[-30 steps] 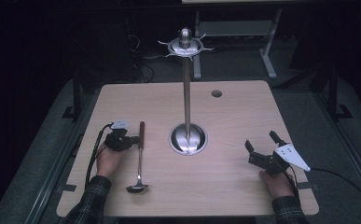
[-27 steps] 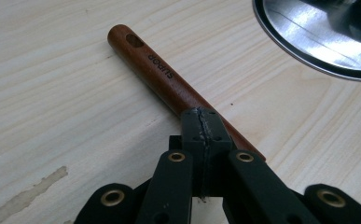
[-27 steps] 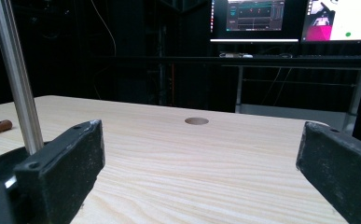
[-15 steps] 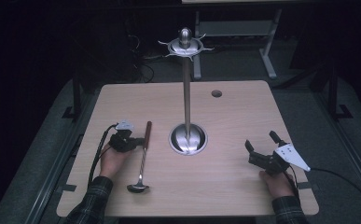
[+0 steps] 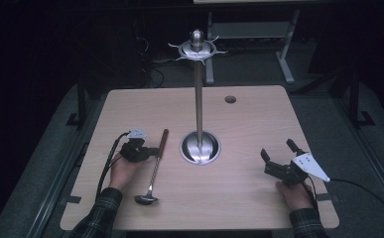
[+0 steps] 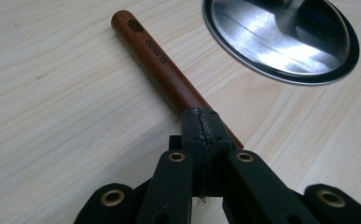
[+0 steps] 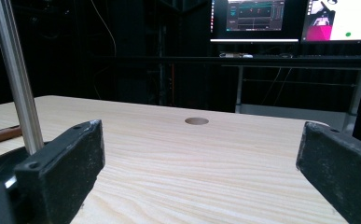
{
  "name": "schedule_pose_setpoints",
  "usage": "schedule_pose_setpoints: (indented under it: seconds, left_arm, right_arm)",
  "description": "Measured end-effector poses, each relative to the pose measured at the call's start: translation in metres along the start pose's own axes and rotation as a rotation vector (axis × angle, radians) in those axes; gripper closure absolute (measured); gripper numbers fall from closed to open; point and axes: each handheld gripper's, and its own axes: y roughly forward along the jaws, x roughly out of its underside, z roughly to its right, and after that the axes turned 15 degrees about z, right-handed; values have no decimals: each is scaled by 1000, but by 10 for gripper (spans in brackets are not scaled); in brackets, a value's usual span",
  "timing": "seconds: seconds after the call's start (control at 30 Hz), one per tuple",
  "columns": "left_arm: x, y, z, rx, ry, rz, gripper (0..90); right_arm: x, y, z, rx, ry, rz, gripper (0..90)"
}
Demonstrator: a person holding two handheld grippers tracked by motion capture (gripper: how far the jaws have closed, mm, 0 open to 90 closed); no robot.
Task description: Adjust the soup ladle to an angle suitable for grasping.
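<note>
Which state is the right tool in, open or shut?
Open. The right tool rests on the light wooden table with its two black jaws spread wide apart; in the right gripper view bare tabletop shows between them.

From my left gripper [image 6: 201, 123], the black jaws stood pressed together low in the frame, clamped on a reddish-brown wooden handle [image 6: 157, 58] slanting toward the upper left. A round polished steel base [image 6: 281, 39] filled the upper right, on the pale wooden tabletop [image 6: 52, 116].
</note>
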Motion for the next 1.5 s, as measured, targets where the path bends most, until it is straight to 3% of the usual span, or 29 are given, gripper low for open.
schedule_pose_setpoints:
  seconds: [0.23, 0.6, 1.17, 1.33, 1.5]
  left_arm:
    - [-2, 5, 8, 22, 24, 2, 900]
    - [-4, 11, 18, 58, 25, 0, 900]
    - [-5, 13, 23, 87, 38, -11, 900]
    - [-8, 4, 21, 74, 18, -18, 900]
    - [-12, -18, 29, 101, -4, -39, 900]
  right_arm:
    - [0, 0, 0, 1, 2, 0, 2]
    - [0, 0, 0, 1, 1, 1, 2]
    - [0, 0, 0, 1, 1, 1, 2]
    - [0, 0, 0, -2, 2, 0, 2]
    - [0, 0, 0, -3, 2, 1, 2]
